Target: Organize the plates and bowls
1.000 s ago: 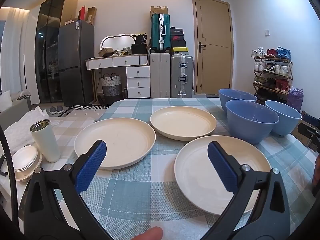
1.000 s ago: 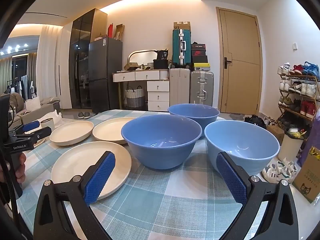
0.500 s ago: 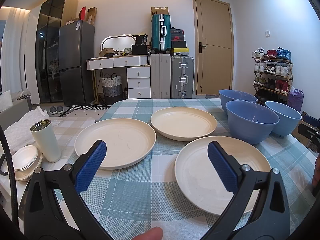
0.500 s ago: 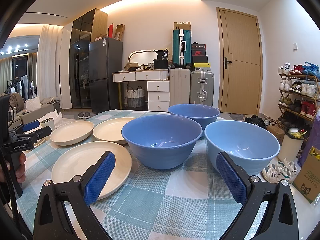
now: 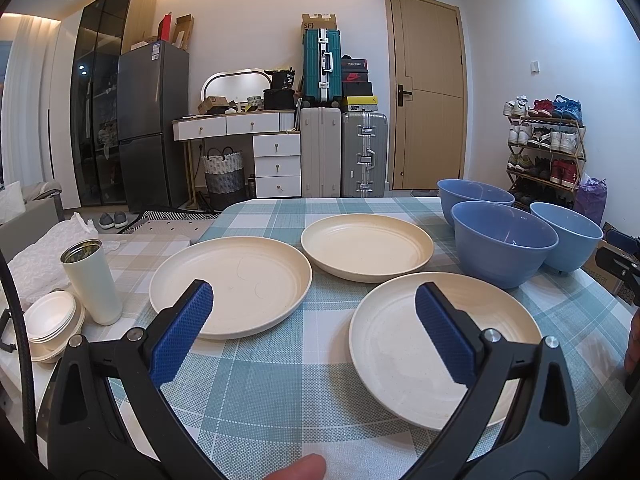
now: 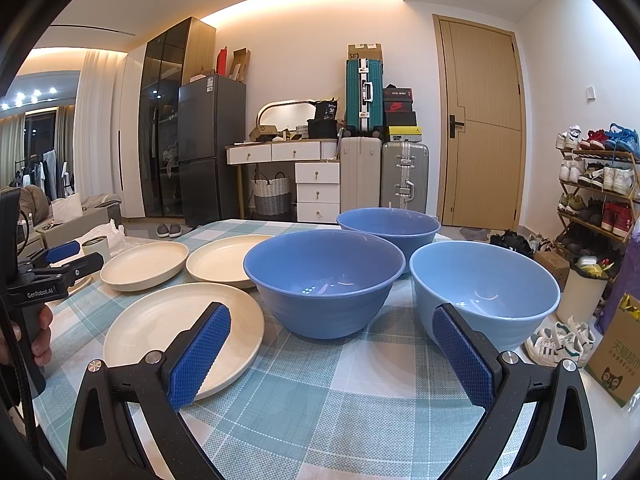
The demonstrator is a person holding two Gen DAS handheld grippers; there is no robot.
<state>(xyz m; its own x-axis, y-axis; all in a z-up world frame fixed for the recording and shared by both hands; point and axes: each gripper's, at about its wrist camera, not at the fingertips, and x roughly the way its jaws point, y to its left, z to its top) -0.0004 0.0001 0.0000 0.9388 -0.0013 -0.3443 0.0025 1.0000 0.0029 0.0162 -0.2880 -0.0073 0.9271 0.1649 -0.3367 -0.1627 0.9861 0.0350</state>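
Three cream plates lie on the checked tablecloth: a left plate (image 5: 230, 280), a far plate (image 5: 366, 246) and a near plate (image 5: 416, 336). Three blue bowls stand to their right: a middle bowl (image 6: 324, 280), a far bowl (image 6: 388, 228) and a lighter bowl (image 6: 484, 292). My left gripper (image 5: 312, 328) hangs open over the near edge, its fingers straddling the gap between the left and near plates. My right gripper (image 6: 332, 356) is open too, just in front of the middle bowl and the lighter bowl. Nothing is between either pair of fingers.
A white tumbler (image 5: 92, 280) and a stack of small white dishes (image 5: 50, 320) sit on a side surface left of the table. The table's right edge drops to shoes and a cardboard box (image 6: 616, 356). Suitcases and a shoe rack stand behind.
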